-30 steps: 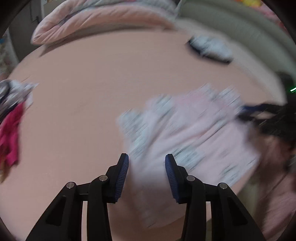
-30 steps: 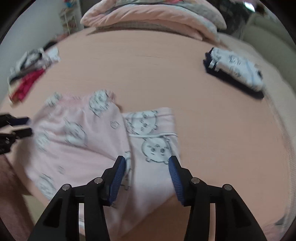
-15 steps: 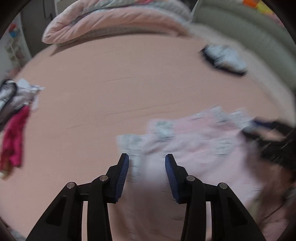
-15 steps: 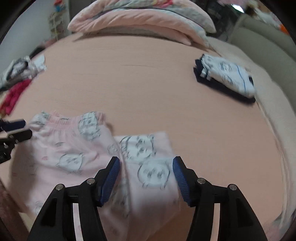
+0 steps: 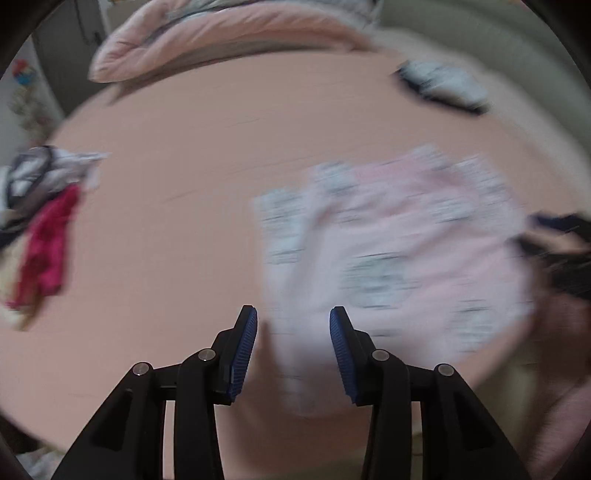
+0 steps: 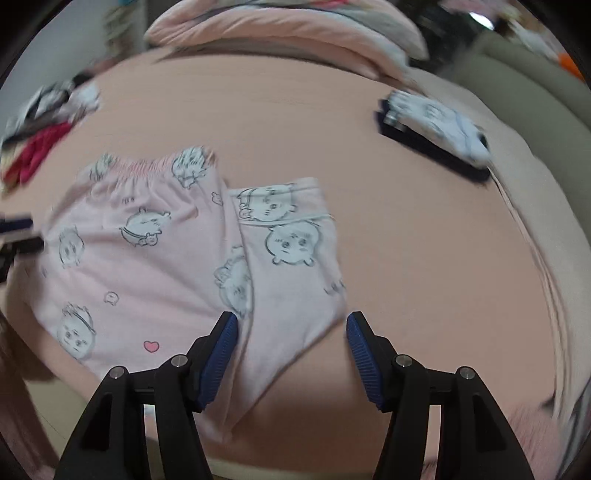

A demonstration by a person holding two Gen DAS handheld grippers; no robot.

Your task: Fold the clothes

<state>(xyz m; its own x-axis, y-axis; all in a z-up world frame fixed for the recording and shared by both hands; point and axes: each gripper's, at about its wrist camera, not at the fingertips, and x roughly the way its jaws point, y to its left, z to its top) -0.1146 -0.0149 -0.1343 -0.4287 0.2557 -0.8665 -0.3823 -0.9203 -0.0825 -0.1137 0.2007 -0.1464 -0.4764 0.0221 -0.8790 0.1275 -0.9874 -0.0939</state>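
Note:
Pink pyjama pants with cartoon prints lie partly folded on the peach bed sheet, one leg doubled over. In the left wrist view the pants are blurred. My right gripper is open and empty, just above the folded leg's near end. My left gripper is open and empty over the pants' edge; it also shows at the left edge of the right wrist view.
A folded white and navy garment stack lies at the far right of the bed. A loose pile with a magenta garment lies far left. A rolled pink duvet runs along the back. A beige sofa stands behind.
Both grippers have drawn back from the pants, which now sit farther ahead in both views. The right jaws have opened wider. The pants lie in the same fold.

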